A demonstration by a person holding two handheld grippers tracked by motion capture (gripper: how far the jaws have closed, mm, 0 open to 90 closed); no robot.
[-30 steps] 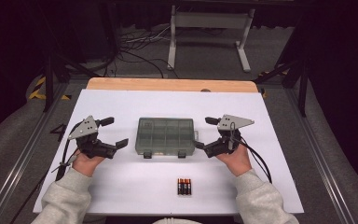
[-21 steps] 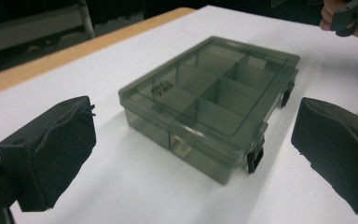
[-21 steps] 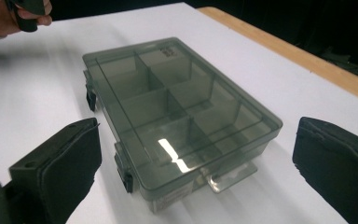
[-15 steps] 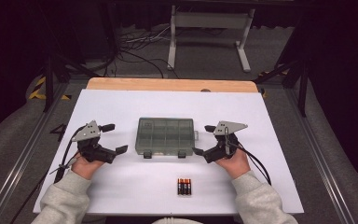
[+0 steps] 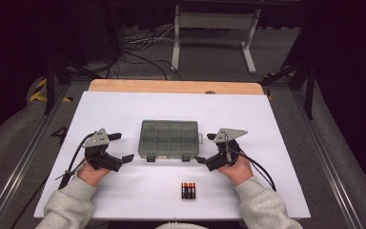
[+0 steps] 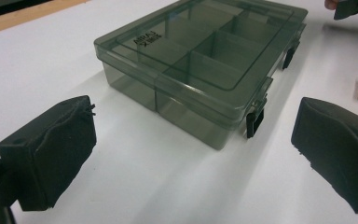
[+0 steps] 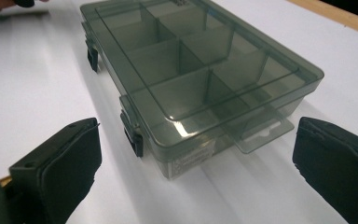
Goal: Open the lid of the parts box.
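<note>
Two grippers flanked the closed smoky compartment box (image 5: 169,139) at mid-table: left gripper (image 5: 119,147) just beside its left end, right gripper (image 5: 208,148) just beside its right end, neither touching it. Both had jaws spread wide, holding nothing. Box latches (image 6: 255,118) faced the person. Three batteries (image 5: 188,190) lay side by side near the front table (image 5: 276,143) edge, apart from the box.

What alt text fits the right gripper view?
A closed, smoky translucent plastic compartment box lies on a white table, seen between the right gripper's two open black padded jaws, which do not touch it. Two dark latches line its near-left edge; its dividers show through the lid.
</note>
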